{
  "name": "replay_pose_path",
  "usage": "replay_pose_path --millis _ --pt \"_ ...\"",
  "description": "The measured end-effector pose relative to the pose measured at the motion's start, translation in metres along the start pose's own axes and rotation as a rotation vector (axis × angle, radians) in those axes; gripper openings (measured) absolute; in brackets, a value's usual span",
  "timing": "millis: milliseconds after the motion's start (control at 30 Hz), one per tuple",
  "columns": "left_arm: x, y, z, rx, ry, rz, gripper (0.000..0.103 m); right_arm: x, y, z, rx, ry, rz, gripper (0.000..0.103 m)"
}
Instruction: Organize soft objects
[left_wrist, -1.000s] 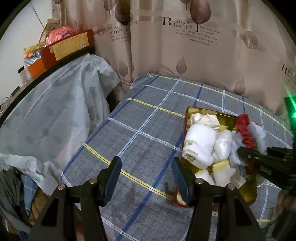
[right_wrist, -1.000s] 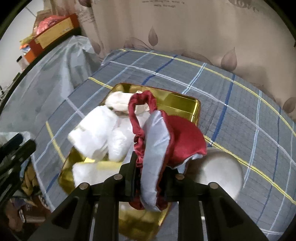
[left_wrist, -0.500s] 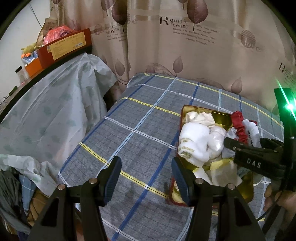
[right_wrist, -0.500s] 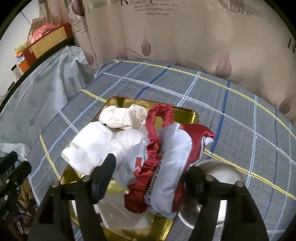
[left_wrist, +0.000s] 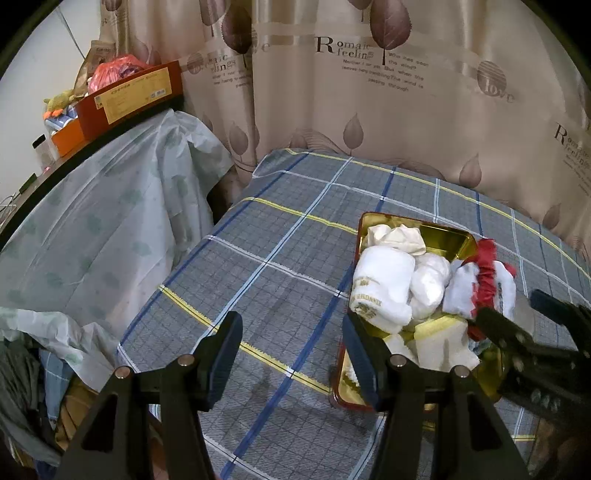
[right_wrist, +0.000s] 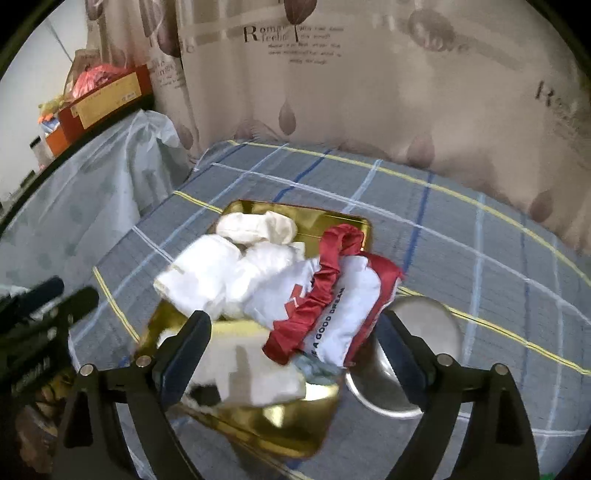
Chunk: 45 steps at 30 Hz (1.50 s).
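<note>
A gold tin tray (left_wrist: 452, 236) (right_wrist: 295, 424) on the plaid table holds several soft items: a rolled white towel (left_wrist: 384, 286) (right_wrist: 201, 278), a cream cloth (left_wrist: 400, 236) (right_wrist: 258, 227), a white bundle (left_wrist: 430, 280), a pale folded piece (right_wrist: 255, 365). A red and white pouch (right_wrist: 328, 304) (left_wrist: 484, 286) lies on the tray's right side, free of the fingers. My right gripper (right_wrist: 295, 350) is open, just behind the pouch. My left gripper (left_wrist: 291, 350) is open and empty, over the table left of the tray.
A round metal lid (right_wrist: 406, 369) lies right of the tray. A curtain (left_wrist: 369, 92) hangs behind the table. A plastic-covered counter (left_wrist: 92, 221) with boxes (left_wrist: 129, 96) stands on the left. The plaid tablecloth (left_wrist: 277, 258) spreads left of the tray.
My right gripper opened and let go of the red and white pouch, which now lies on the tray, then drew back. The left gripper pulled back a little.
</note>
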<state>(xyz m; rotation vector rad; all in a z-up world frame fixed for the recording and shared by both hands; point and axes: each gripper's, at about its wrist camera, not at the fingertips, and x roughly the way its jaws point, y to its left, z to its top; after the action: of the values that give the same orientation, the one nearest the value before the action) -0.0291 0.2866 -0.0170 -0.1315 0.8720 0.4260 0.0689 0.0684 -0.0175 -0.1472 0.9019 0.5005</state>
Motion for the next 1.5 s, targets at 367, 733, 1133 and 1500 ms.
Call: replay_pose_path --millis 367,733,1133,1500 --pt "-0.004 -0.009 -0.004 0.017 0.0 -0.011 0.058 -0.03 0.021 -0.044 -0.067 -0.044 -0.108 0.096" --pt "-0.003 -0.016 -0.007 0.027 0.007 -0.014 0.058 -0.036 0.026 -0.056 -0.047 -0.042 -0.1 0.099" --pt "0.0 -0.015 -0.009 0.029 0.021 -0.014 0.058 -0.034 0.024 -0.058 -0.034 -0.031 -0.104 0.101" --pt "0.003 -0.017 -0.011 0.036 0.034 -0.019 0.058 -0.032 0.021 -0.06 -0.034 -0.02 -0.097 0.101"
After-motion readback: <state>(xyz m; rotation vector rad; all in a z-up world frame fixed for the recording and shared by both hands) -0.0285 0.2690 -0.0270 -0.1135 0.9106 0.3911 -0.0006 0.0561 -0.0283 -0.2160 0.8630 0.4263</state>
